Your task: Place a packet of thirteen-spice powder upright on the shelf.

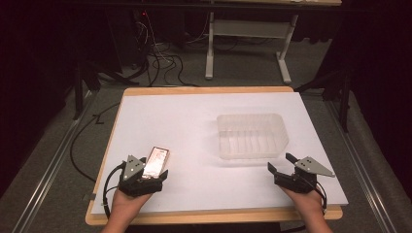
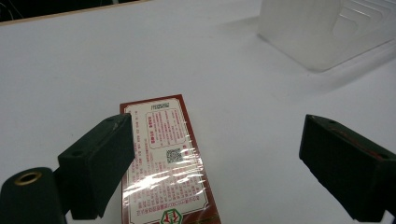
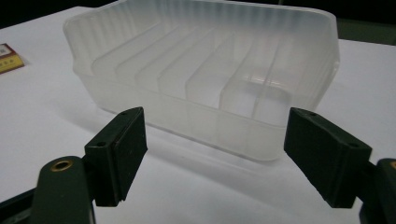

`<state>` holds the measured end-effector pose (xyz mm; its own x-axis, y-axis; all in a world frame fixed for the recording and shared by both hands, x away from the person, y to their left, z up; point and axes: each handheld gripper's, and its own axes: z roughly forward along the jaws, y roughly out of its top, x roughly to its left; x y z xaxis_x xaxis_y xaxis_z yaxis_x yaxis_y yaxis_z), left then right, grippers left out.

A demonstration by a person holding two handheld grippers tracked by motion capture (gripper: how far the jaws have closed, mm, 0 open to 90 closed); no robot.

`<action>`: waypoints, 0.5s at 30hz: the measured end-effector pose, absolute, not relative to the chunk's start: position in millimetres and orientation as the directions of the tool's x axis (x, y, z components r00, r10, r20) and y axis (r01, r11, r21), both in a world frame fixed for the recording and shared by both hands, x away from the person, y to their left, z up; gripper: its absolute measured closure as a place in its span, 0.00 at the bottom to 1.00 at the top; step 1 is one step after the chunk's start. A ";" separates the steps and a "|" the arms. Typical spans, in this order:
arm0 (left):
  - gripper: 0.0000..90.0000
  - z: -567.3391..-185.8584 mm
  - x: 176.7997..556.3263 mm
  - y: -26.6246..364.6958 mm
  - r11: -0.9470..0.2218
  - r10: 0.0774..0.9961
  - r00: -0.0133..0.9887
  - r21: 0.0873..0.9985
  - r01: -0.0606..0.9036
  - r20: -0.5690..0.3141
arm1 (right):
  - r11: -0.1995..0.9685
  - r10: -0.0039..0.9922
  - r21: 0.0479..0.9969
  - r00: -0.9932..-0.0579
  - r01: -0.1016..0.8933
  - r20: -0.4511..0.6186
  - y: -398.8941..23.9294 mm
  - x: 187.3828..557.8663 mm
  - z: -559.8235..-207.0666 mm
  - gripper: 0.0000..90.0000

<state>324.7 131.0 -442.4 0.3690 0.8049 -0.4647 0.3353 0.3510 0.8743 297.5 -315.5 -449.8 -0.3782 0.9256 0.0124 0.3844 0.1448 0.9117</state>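
Note:
A flat red-edged carton (image 1: 156,161) wrapped in shiny film lies on the white table top at the near left. My left gripper (image 1: 154,167) stands open around its near end; in the left gripper view the carton (image 2: 163,163) lies beside the left jaw, well apart from the right one. A clear ribbed plastic tray (image 1: 251,135) sits right of the middle, with nothing in it. My right gripper (image 1: 279,162) is open just short of the tray's near right corner. Seen from the right gripper view, the tray (image 3: 210,70) stands beyond the spread jaws, with a corner of the carton (image 3: 9,57) at far left.
The white sheet (image 1: 194,111) covers a wooden table, whose edge (image 1: 209,216) shows along the front. Beyond it, on the dark floor, lie cables (image 1: 160,60) and the legs of a grey desk (image 1: 210,48).

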 end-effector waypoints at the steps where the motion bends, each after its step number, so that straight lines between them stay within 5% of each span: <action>1: 0.12 -442.0 325.1 130.9 0.355 0.804 0.367 0.872 0.337 -0.469 | 0.130 0.929 0.915 -0.370 0.382 0.022 -318.3 297.7 -449.6 0.24; 15: 0.12 -443.0 330.8 130.5 0.356 0.795 0.373 0.866 0.350 -0.478 | 0.116 0.932 0.920 -0.360 0.375 0.030 -322.2 292.4 -450.4 0.22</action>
<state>330.8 130.5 -443.0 0.3734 0.7952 -0.4777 0.3497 0.3563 0.8665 292.4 -322.2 -450.4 -0.3604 0.9323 0.0295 0.3751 0.1159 0.9197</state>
